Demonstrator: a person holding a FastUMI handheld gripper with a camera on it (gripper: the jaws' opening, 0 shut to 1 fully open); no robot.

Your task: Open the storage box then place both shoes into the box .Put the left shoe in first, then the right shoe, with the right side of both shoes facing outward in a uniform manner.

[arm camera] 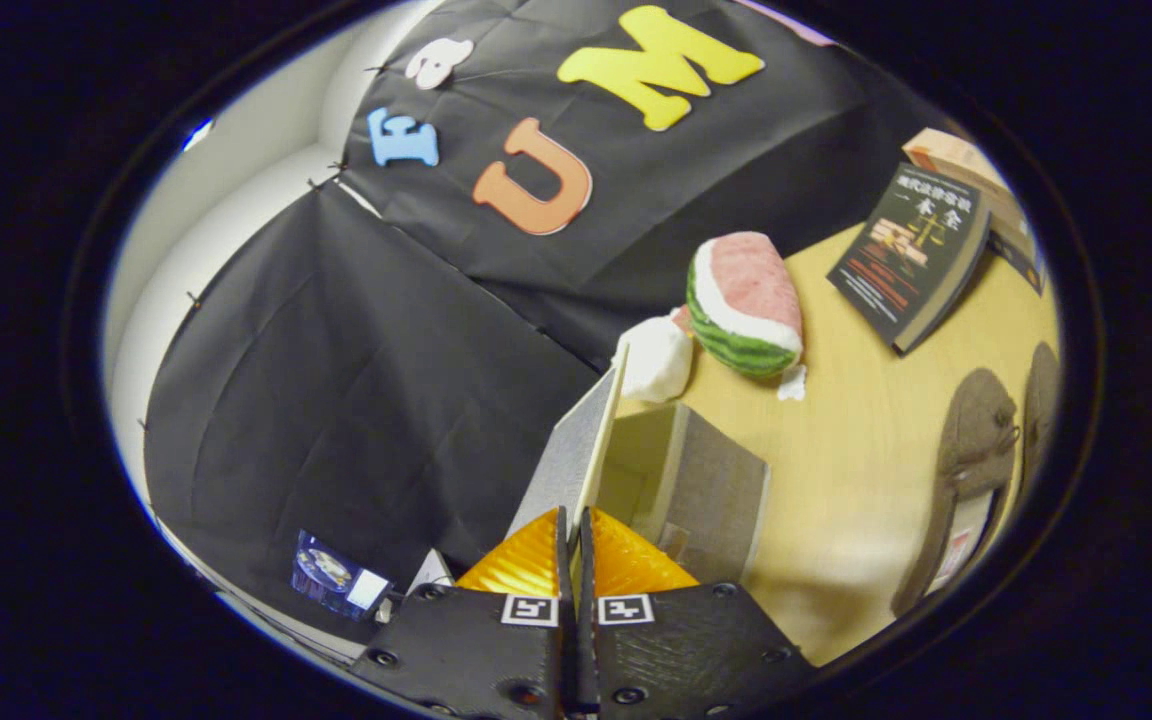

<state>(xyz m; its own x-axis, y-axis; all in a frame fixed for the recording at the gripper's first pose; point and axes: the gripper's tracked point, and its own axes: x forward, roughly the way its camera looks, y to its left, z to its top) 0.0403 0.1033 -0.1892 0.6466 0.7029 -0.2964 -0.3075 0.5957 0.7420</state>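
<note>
On lid (576,450) (upright): hand-held gripper (573,520), pinching.

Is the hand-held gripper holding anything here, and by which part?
Yes. The hand-held gripper is shut on the box lid, pinching its free edge, with the lid swung up from the open box.

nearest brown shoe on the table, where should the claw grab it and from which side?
Take the nearer brown shoe at the collar round its opening, one finger inside and one outside, coming down from above. It lies sole-down on the table, so the opening faces up and the thin rim suits a narrow pinch. The claw is pinching the storage box lid edge now and must let go first.
</note>
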